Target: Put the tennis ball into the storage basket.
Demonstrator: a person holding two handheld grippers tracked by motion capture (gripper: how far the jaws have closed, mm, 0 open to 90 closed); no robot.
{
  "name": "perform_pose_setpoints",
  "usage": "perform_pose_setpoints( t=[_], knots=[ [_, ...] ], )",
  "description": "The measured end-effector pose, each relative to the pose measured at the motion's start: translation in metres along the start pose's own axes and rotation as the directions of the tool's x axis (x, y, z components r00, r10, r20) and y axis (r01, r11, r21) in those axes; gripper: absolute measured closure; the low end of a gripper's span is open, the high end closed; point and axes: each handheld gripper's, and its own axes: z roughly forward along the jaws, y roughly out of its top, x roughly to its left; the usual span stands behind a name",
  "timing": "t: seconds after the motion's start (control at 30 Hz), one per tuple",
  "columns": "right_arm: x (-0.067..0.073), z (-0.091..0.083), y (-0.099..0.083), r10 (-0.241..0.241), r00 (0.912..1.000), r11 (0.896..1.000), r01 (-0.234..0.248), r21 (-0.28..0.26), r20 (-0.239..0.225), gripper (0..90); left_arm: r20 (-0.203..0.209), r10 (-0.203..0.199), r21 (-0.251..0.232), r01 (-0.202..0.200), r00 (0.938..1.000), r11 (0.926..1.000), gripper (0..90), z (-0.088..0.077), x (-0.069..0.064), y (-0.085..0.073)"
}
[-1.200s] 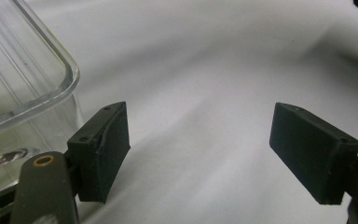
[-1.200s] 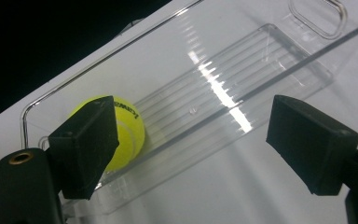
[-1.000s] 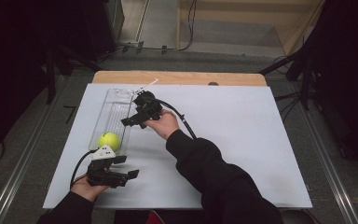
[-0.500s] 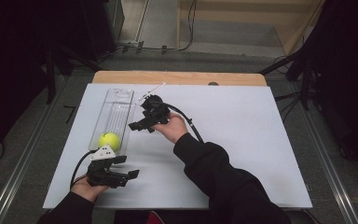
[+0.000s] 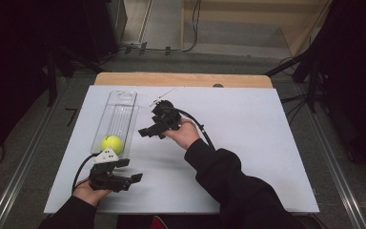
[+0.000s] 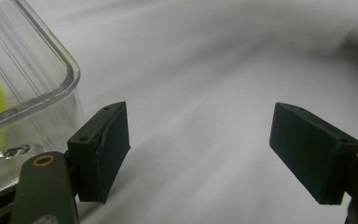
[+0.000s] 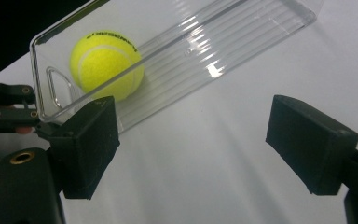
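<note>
Evidently between steps: tennis ball (image 5: 111, 143) sitting inside the clear plastic tray (image 5: 124, 102), at its near end, close to the table's (image 5: 267, 143) front-left corner, with neither gripper holding anything. Likely either just dropped in or about to be fetched out; no telling which from this alone.

Right gripper (image 5: 148, 132) raised over the middle of the table, just beside the tray's right wall, jaws spread wide and empty, aimed back and down toward the ball (image 7: 106, 63). Right forearm stretched diagonally from the front edge, wrist bent leftward, cable looping behind the hand.

Left gripper (image 5: 132, 179) low near the front edge, just short of the tray's near end, jaws wide apart and empty, pointing rightward along the tabletop; tray corner (image 6: 37, 88) close beside its left jaw. Left hand (image 5: 88, 191) wrapped around the handle from below.

For a pick: swinging over the rim, descending between the walls, straddling the ball, closing gently enough against rolling.
</note>
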Motion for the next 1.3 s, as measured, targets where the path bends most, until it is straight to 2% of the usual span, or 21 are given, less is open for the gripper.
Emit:
perform_pose_setpoints(
  t=[0.2, 0.47, 0.77, 0.83, 0.9, 1.3],
  knots=[
    [0.0, -0.006, -0.007, -0.01, 0.9999, 1.0, 0.01, 0.007, 0.006, 15.2, 0.001, 0.005, -0.014, -0.005, 1.0, 0.9999, 20.4, -0.001, -0.001, 0.001],
    [-0.003, -0.015, -0.021, -0.007, 0.9999, 1.0, 0.007, 0.015, 0.012, 15.5, -0.002, 0.003, -0.009, -0.003, 1.0, 1.0, 20.4, 0.0, -0.001, 0.001],
    [-0.011, -0.027, -0.036, 0.013, 0.9998, 1.0, -0.013, -0.003, 0.013, 15.5, -0.001, -0.002, -0.006, 0.002, 1.0, 1.0, 20.4, 0.0, -0.001, 0.0],
    [-0.013, -0.031, -0.038, 0.01, 0.9996, 1.0, -0.009, -0.022, 0.028, 15.6, -0.001, -0.002, -0.004, 0.002, 1.0, 1.0, 20.4, 0.001, -0.001, 0.0],
    [-0.014, -0.036, -0.04, 0.026, 0.9994, 0.999, -0.025, -0.027, 0.023, 15.6, -0.002, -0.002, -0.003, 0.002, 1.0, 1.0, 20.4, 0.002, -0.001, 0.0],
    [-0.02, -0.053, -0.051, 0.026, 0.9986, 0.999, -0.024, -0.043, 0.046, 15.7, 0.001, 0.0, 0.005, 0.0, 1.0, 1.0, 20.4, 0.002, -0.001, 0.001]
  ],
)
